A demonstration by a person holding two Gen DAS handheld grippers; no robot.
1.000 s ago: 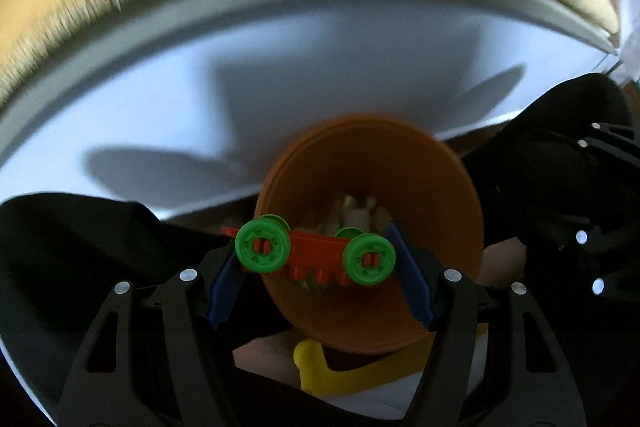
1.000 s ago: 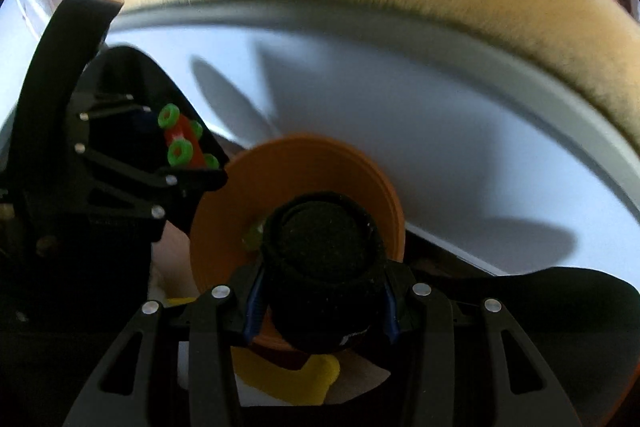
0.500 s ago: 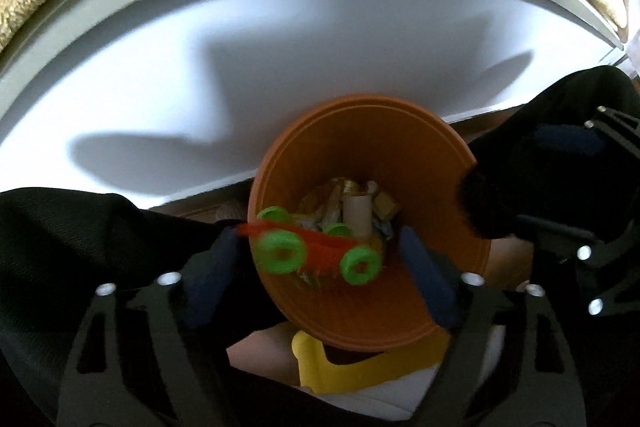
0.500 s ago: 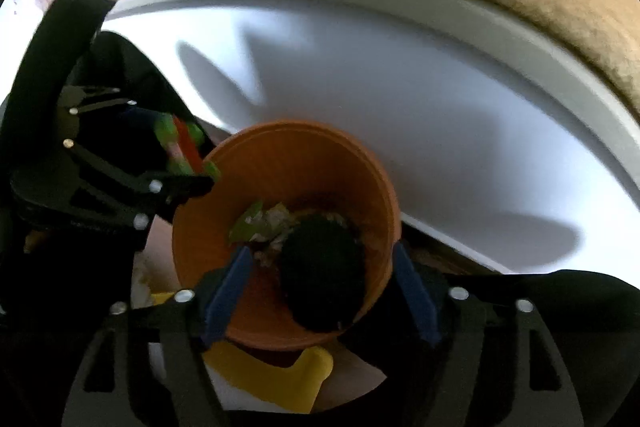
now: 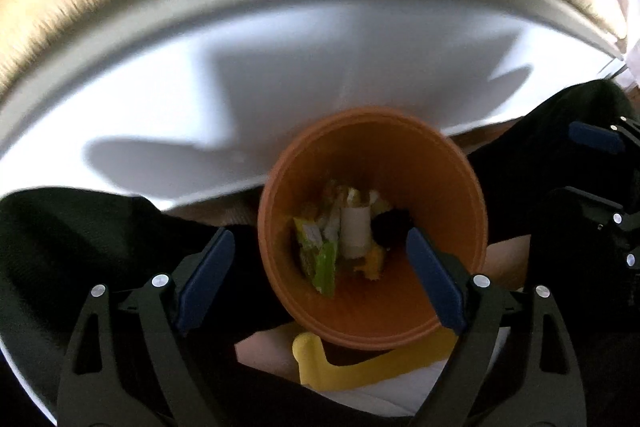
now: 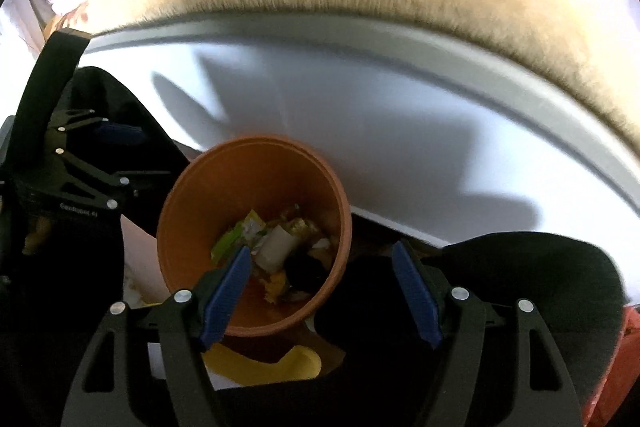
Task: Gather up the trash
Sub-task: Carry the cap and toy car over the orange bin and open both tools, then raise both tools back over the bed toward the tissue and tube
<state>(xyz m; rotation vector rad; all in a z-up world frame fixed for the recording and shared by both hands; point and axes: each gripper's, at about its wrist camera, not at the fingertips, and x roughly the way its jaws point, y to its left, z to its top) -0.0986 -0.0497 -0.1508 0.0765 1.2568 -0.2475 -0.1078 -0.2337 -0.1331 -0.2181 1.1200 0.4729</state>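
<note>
From left to right, we see our left gripper (image 5: 316, 263) spread wide and empty over the orange bin (image 5: 372, 163), where the trash (image 5: 340, 239) lies at its bottom, and our right gripper (image 6: 322, 275) likewise spread with nothing between its fingers.
</note>
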